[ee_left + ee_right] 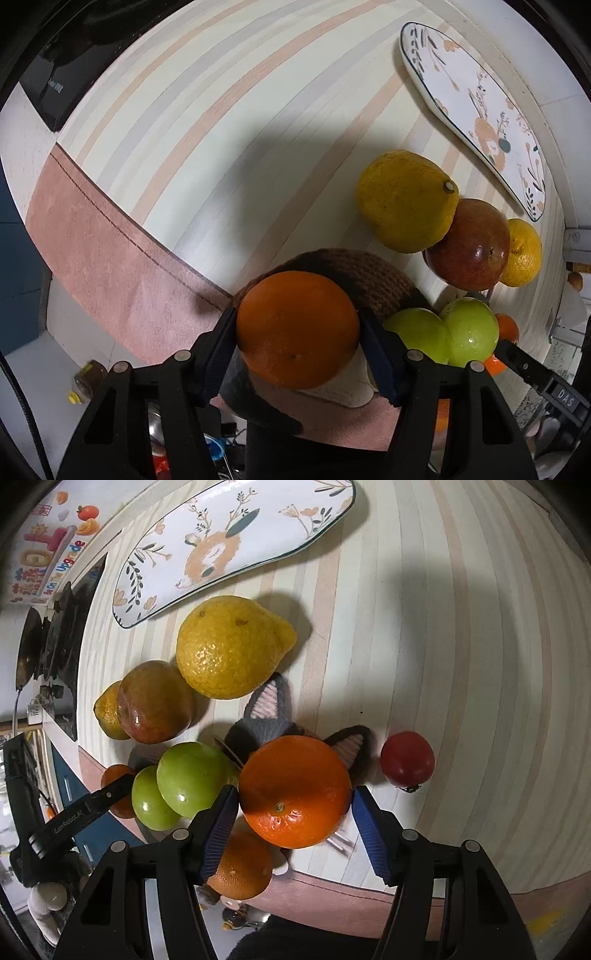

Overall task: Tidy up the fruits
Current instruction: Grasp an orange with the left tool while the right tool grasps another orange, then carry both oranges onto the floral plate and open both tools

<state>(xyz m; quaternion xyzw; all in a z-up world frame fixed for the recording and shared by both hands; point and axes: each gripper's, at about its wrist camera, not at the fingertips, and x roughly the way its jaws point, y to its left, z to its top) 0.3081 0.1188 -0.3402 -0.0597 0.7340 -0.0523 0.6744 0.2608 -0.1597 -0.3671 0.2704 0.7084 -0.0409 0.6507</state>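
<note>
On the striped tablecloth, our left gripper clamps one firm, round, roll-prone orange at its widest, while our right gripper brackets another orange, contact unclear.

Striped tablecloth, pink hem; knitted cat-eared toy; black appliance, possibly cooktop.

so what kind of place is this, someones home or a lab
Most likely a home kitchen or dining area: fruit lies on a striped tablecloth beside a floral serving plate, with a dark stovetop and pan at the left edge.
</note>
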